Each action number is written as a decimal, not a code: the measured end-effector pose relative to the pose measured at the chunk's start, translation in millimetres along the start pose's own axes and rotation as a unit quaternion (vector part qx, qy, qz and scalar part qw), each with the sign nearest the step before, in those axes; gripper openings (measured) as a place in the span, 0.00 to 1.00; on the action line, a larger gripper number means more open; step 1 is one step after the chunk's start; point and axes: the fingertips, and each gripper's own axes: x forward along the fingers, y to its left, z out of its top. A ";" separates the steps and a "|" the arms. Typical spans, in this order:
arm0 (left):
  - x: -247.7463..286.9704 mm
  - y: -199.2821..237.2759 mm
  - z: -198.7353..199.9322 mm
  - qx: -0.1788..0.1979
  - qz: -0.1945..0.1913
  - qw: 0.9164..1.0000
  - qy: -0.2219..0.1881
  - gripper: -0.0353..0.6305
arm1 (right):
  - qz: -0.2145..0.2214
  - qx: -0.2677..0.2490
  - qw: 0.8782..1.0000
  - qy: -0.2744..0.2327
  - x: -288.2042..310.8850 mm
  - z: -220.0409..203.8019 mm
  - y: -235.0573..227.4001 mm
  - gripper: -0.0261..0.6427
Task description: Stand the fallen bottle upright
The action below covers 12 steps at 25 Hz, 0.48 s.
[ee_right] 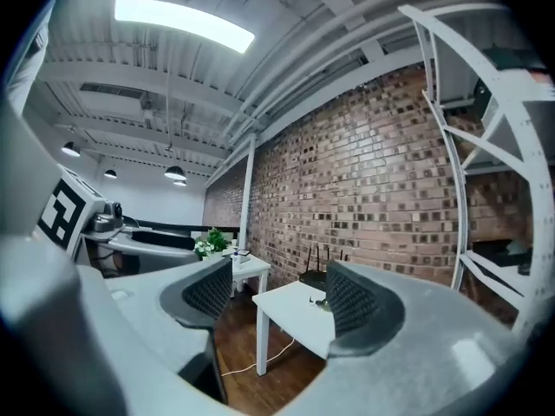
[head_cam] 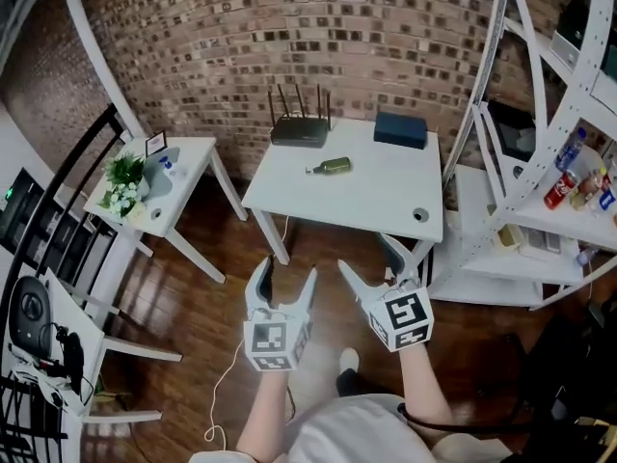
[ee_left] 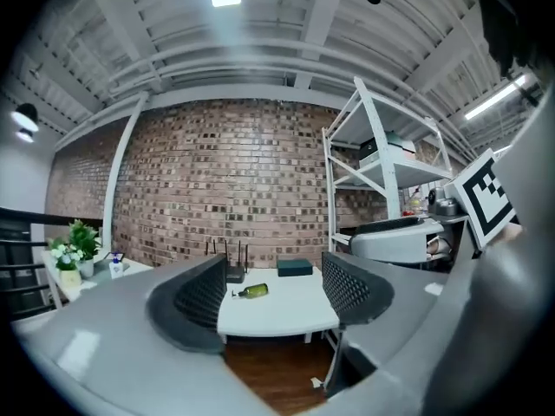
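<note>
Green glass: one bottle [head_cam: 330,166] lay on its side on the white table [head_cam: 386,205], near one router [head_cam: 300,129] and one dark box [head_cam: 400,128]; left gripper [head_cam: 287,276] and right gripper [head_cam: 368,258] hung well short. Left gripper view: jaws apart, empty. Right gripper view: jaws gaping too, nothing between.

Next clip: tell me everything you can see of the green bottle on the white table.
The bottle is small and dark olive-green, with a rounded body narrowing to a slim neck with a dark tip; glass or plastic, I cannot tell. It lies on its side on the white table, neck pointing to the left in the head view. The black router stands behind it, apart. Only the tabletop touches it. Any label is too small to make out.
</note>
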 end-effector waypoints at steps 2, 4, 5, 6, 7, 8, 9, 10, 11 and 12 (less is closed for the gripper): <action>32.7 19.9 6.7 0.010 0.010 1.000 -0.008 0.59 | 0.008 -0.018 1.000 -0.007 34.3 9.4 -16.7 0.53; 61.4 33.8 0.8 0.011 0.013 1.000 0.000 0.59 | 0.020 -0.026 0.999 -0.002 62.1 5.0 -27.1 0.53; 74.2 38.4 -6.2 0.008 0.013 1.000 0.010 0.59 | 0.026 -0.024 0.999 0.009 74.4 -4.3 -31.3 0.53; 85.6 42.4 -14.9 0.002 0.013 1.000 0.023 0.59 | 0.032 -0.019 0.999 0.024 86.0 -16.4 -34.9 0.53; 95.8 46.5 -24.4 -0.005 0.013 0.999 0.037 0.59 | 0.040 -0.015 0.998 0.037 96.9 -28.8 -37.6 0.53; 106.1 51.3 -33.4 -0.010 0.011 0.999 0.048 0.59 | 0.048 -0.010 0.998 0.047 107.9 -39.1 -39.8 0.52; 117.9 57.8 -40.7 -0.013 0.009 0.998 0.055 0.59 | 0.056 -0.004 0.997 0.054 120.0 -47.1 -42.0 0.48; 131.3 66.3 -46.5 -0.015 0.008 0.998 0.057 0.59 | 0.063 0.001 0.996 0.059 134.0 -53.1 -44.6 0.45; 145.9 76.2 -51.1 -0.016 0.007 0.998 0.059 0.59 | 0.070 0.003 0.996 0.063 150.1 -57.5 -48.0 0.45; 161.6 86.8 -54.5 -0.018 0.006 0.998 0.060 0.59 | 0.075 0.002 0.995 0.068 168.0 -60.9 -52.1 0.45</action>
